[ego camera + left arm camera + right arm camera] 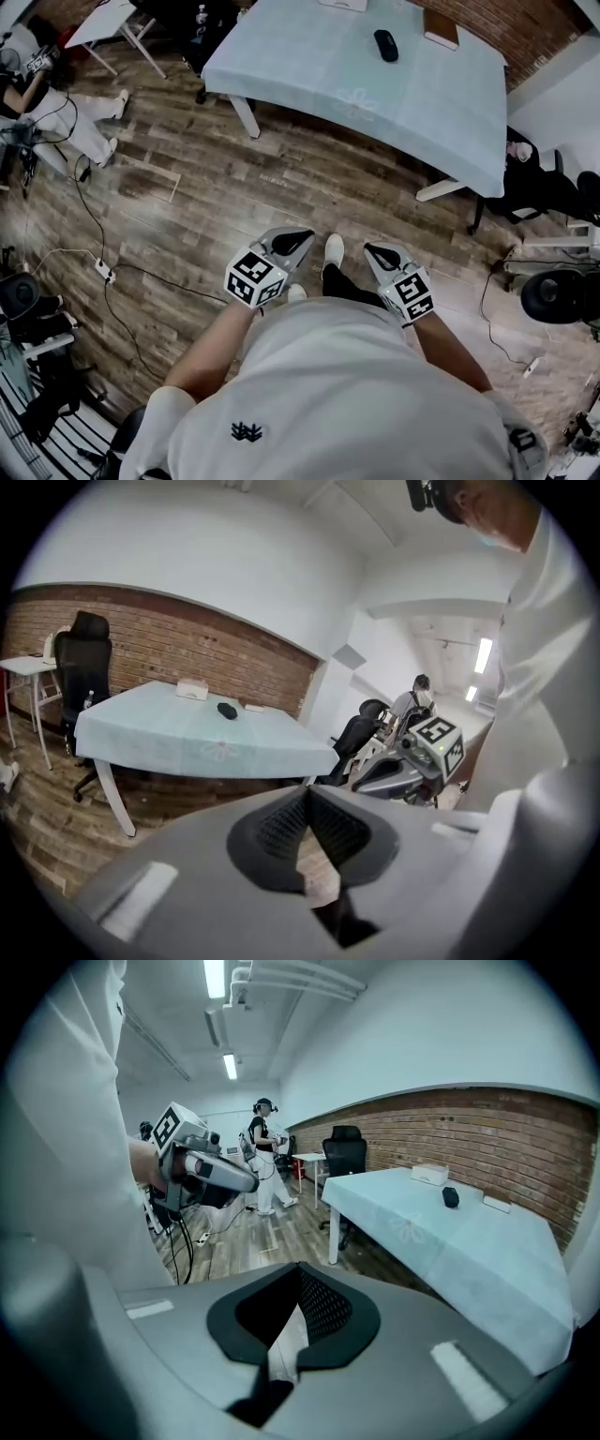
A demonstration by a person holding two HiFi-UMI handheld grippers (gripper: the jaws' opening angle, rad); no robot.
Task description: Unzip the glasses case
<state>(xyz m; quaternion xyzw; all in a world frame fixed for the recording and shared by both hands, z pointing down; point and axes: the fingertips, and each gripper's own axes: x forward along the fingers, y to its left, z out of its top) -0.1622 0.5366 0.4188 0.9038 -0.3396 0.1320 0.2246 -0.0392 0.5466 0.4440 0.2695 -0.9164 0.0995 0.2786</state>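
Black-and-white square markers cover the cube on each gripper, and the person's white shirt carries a small dark crown-shaped emblem (247,431). The left gripper (302,234) and right gripper (373,249) hang side by side above the wood-plank floor (187,159), short of the worktop (441,112). Both have smooth grey shells. The left's black ribbed fingers (281,827) are clenched tip to tip on nothing, and so are the right's dotted fingers (323,1309). The glasses case (385,45), a black rounded oblong, lies toward the worktop's far side, well apart from both grippers, between a white box (192,690) and a flat brown slab (441,28). A pale blue cloth with a faint flower print (354,101) drapes the worktop. Behind stand a red brick wall (487,1138) and a black office chair (82,663).
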